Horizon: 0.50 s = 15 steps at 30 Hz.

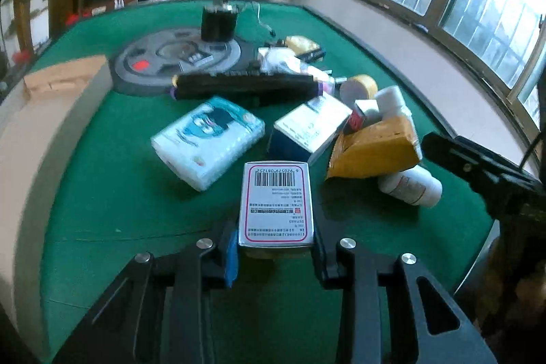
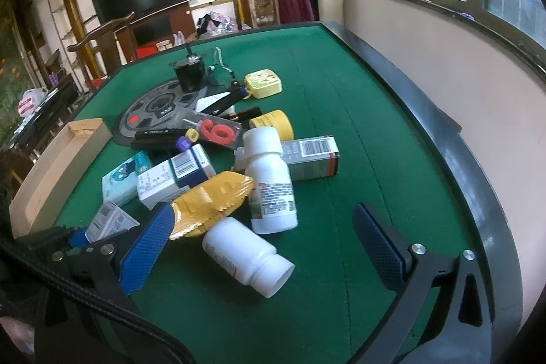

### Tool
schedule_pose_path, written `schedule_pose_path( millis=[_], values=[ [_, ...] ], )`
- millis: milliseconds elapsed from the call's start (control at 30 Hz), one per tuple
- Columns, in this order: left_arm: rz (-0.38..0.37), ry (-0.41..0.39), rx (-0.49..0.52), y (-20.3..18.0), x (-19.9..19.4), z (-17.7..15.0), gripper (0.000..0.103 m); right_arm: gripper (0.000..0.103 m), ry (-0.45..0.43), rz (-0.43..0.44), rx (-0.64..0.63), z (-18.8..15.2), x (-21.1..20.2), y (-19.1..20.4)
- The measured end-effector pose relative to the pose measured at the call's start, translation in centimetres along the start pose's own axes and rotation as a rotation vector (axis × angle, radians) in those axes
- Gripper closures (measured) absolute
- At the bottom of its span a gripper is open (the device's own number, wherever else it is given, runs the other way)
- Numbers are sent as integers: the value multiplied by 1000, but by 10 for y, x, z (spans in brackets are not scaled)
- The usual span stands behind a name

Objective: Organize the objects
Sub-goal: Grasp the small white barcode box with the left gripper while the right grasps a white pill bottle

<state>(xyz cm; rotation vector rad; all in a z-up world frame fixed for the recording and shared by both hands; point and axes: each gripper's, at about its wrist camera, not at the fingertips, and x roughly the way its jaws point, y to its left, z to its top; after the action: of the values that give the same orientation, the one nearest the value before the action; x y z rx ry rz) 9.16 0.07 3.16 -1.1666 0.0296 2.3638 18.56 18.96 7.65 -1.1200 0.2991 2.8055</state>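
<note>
Left tongs [image 1: 275, 244] clenched on a small white medicine box w/ barcode [image 1: 275, 198], gripped at its near end only; the far end sticks out over the green desk [image 1: 112, 193]. Can't tell if the box is lifted or resting on the felt. Right tongs [image 2: 262, 244] released, jaws wide, hovering over the clutter w/ a lying white pill bottle [image 2: 247, 256] between them, pads not touching it.

Rest of pile sits mid-desk: yellow foil pouch [image 2: 210, 203], upright white bottle [image 2: 271, 185], tissue pack [image 1: 208, 142], blue-white carton [image 1: 307, 128]. Long cardboard tray [image 1: 44, 111] at the left edge is probably where things go.

Risks, as I judge:
- Grip is on the box's short end, so it could pivot or slip out if swung fast.
- Thin carton may crush if squeezed harder.
- Right tongs are near the lying bottle; a nudge could roll it toward the desk edge.
- Pouch leans on the bottles, so pulling one could tip the upright bottle.
- Both tongs are close together & could clash.
</note>
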Motion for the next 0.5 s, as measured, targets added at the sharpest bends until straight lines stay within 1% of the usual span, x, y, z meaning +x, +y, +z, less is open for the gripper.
schedule_pose_path(
  millis=[167, 267, 300, 333, 367, 400, 433, 500],
  values=[
    [-37, -57, -41, 18, -29, 0, 74, 0, 44, 38, -116, -8, 3, 13],
    [-45, -72, -73, 32, -40, -1, 74, 0, 70, 14, -198, -17, 9, 19],
    [-47, -73, -84, 36, -41, -2, 74, 3, 79, -7, -227, -19, 13, 21],
    [-48, -74, -95, 40, -42, -2, 74, 13, 89, -16, -241, -20, 16, 22],
    [-47, -75, -104, 43, -43, -3, 74, 20, 103, -17, -252, -20, 20, 23],
    [-47, -76, -112, 46, -44, -4, 74, 36, 129, -7, -262, -21, 26, 25],
    [-46, -76, -117, 48, -44, -4, 74, 44, 142, -9, -271, -21, 29, 27],
    [-41, -78, -124, 51, -46, -5, 74, 54, 168, -8, -300, -23, 36, 33]
  ],
)
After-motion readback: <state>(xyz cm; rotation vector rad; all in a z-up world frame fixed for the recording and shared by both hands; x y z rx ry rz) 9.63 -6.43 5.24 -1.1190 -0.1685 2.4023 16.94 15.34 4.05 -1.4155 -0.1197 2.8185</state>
